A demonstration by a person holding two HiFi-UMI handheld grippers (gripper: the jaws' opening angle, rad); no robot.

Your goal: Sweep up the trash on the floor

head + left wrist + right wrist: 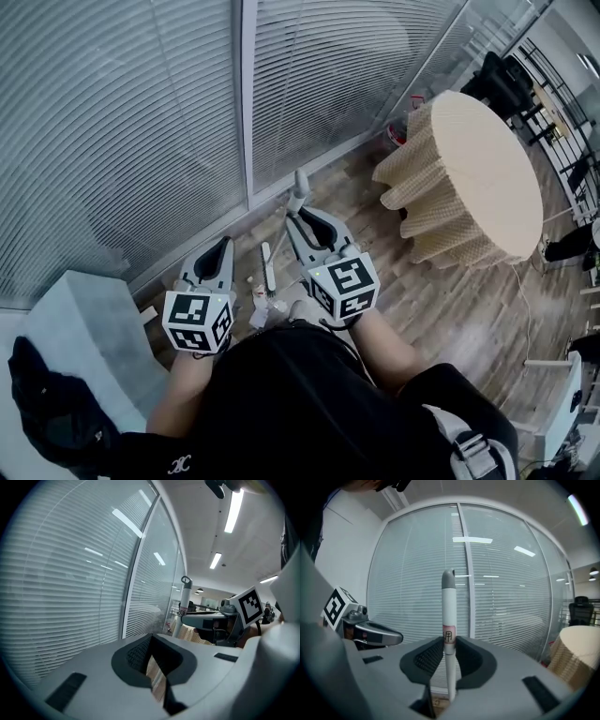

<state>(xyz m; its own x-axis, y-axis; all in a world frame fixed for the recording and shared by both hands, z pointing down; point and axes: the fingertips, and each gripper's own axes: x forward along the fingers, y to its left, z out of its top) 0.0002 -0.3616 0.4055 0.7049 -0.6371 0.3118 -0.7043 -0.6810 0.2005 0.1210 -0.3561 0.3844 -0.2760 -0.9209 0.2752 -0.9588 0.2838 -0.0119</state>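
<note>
My right gripper (300, 217) is shut on a white broom handle (297, 195) with a grey cap, held upright in front of the glass wall. In the right gripper view the handle (448, 620) stands pinched between the dark pads (425, 660). My left gripper (224, 246) hangs to its left with its jaws together and nothing in them; in the left gripper view only a thin slit of wooden floor shows between them. That view also has the broom handle (186, 603) and the right gripper (206, 619). A second thin white pole (267, 266) lies lower, between the grippers. I can make out no trash.
A glass wall with shut blinds (141, 112) runs right ahead. A round beige honeycomb table (469, 169) stands at the right on the wooden floor (450, 300). A grey block (75, 323) sits at the near left. Black office chairs (502, 80) are beyond the table.
</note>
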